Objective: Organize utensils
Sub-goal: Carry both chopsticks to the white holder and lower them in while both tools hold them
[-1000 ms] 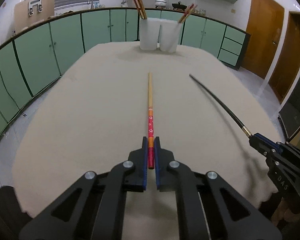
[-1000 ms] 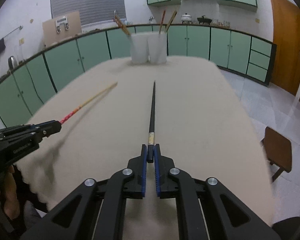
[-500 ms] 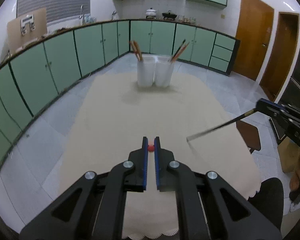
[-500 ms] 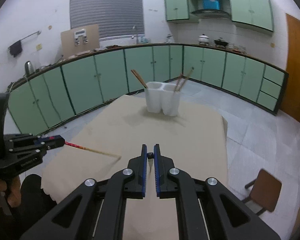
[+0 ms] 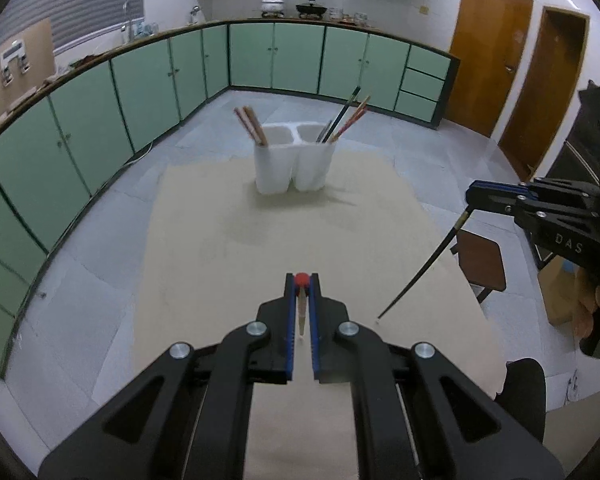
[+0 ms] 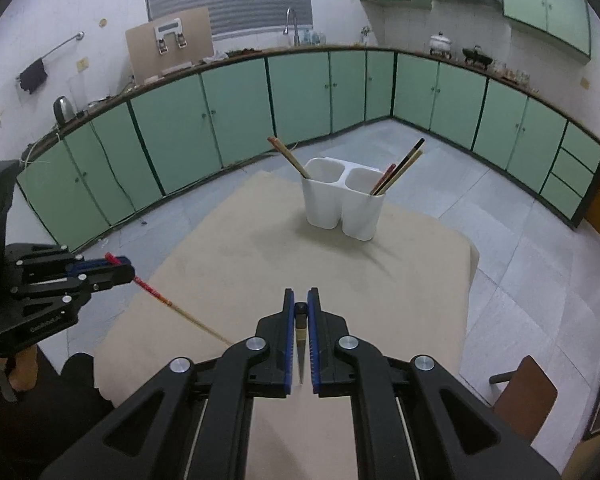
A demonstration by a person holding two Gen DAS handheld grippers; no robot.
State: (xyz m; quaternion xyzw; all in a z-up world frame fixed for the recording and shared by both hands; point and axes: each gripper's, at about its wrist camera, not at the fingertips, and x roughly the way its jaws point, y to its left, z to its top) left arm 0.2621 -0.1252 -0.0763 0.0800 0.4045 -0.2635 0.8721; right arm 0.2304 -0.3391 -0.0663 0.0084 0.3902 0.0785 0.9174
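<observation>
Kitchen, both wrist views: two hand-held grippers hang above a beige-covered table, each pinching one chopstick. The left gripper has its jaws pressed together on the red end of a red-and-wood chopstick; seen from the right wrist cam, the stick slants down from the gripper toward the near side of the table, pale tip low. The right gripper is likewise clamped on the butt of a black chopstick, which in the left wrist view angles down and left, tip just over the tablecloth's right part. Neither stick touches the cloth, as far as can be told.

At the far end of the table stands a white two-compartment holder. Its left compartment carries wooden chopsticks leaning left; its right compartment carries dark and reddish chopsticks leaning right. The cloth btwn grippers and holder is bare, w/ nothing in the way.

Around: green cabinets curve along the far walls, a sink tap under a shuttered window, pots on the counter, two brown doors at right. A brown chair stands by the table's right near corner. A person's hand grips the right tool's handle.
</observation>
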